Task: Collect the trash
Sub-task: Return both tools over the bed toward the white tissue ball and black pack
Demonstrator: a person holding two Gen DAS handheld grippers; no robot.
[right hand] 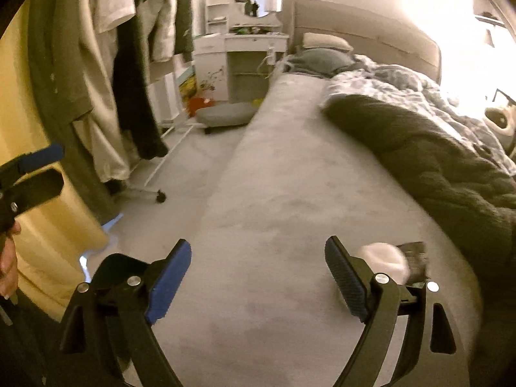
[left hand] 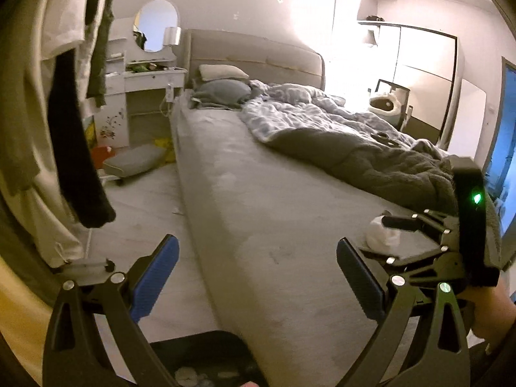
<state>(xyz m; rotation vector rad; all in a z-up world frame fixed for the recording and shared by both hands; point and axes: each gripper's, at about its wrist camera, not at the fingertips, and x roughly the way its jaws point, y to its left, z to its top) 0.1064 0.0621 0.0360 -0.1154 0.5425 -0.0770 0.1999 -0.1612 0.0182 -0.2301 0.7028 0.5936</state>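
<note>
A crumpled white tissue (left hand: pixel 382 233) lies on the grey bed sheet (left hand: pixel 258 213) near the foot of the bed; it also shows in the right wrist view (right hand: pixel 385 261), just right of my right gripper's right finger, next to a small dark object (right hand: pixel 414 259). My right gripper (right hand: pixel 258 275) is open and empty over the sheet; in the left wrist view it (left hand: pixel 371 242) sits beside the tissue. My left gripper (left hand: pixel 258 267) is open and empty above the bed's edge. A black bin (left hand: pixel 206 361) with pale trash inside stands below it.
A dark grey blanket (left hand: pixel 371 158) and a pale duvet (left hand: pixel 300 109) cover the bed's right side. Clothes (right hand: pixel 106 64) hang on a wheeled rack at left. A white dressing table (left hand: pixel 142 96) and a grey cushion (left hand: pixel 135 161) stand on the floor beyond.
</note>
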